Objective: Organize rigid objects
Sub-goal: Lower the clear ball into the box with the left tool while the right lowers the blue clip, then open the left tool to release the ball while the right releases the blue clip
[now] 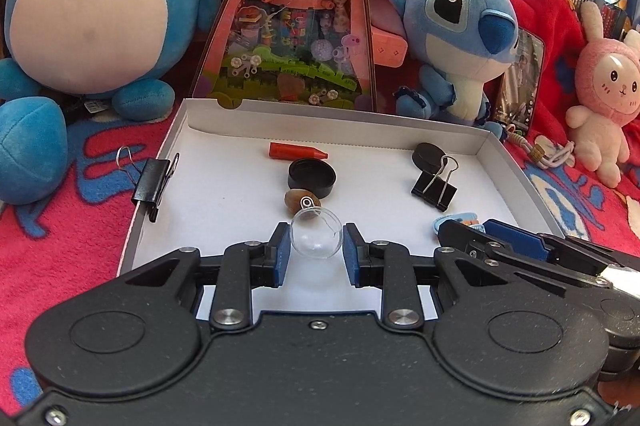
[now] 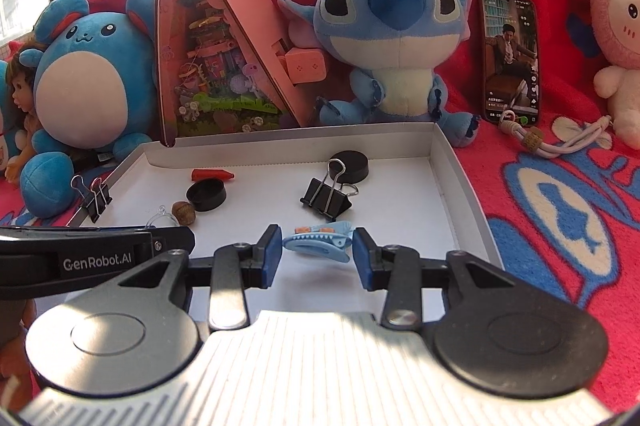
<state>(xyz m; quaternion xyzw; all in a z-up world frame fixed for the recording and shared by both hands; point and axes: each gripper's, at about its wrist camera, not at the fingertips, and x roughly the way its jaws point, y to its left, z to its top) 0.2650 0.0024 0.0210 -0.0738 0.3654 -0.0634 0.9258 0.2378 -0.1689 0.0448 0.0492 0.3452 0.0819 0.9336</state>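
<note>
1. Our left gripper (image 1: 316,240) is clenched on a clear glass ball (image 1: 316,232); the two blue pads press on its sides, and it sits low over the near part of the white tray (image 1: 208,177).
2. Our right gripper (image 2: 313,249) grasps a light blue shark-shaped clip (image 2: 318,240) between its blue pads, also over the near part of the tray, to the right of the left gripper.
3. Just behind the glass ball lies a brown nut (image 1: 298,201), and behind the nut stands a black round cap (image 1: 312,178) with its open side up.
4. Behind this cap a red crayon (image 1: 296,150) lies on its side, close to the far wall of the tray.
5. On the right part of the tray we see a black binder clip (image 1: 434,185), and a second black cap (image 1: 428,154) is just behind it, touching its wire handles.
6. Another binder clip (image 1: 152,181) sits on the left wall of the tray; it seems to be clipped on the rim.
7. Around the tray lies a red blanket (image 1: 60,226). Behind it stand a round blue plush (image 1: 92,5), a pink triangular toy box (image 1: 296,25), a blue big-eared plush (image 1: 452,25) and a phone (image 2: 510,57) with a lit screen. A pink rabbit plush (image 1: 604,93) sits at the far right.
</note>
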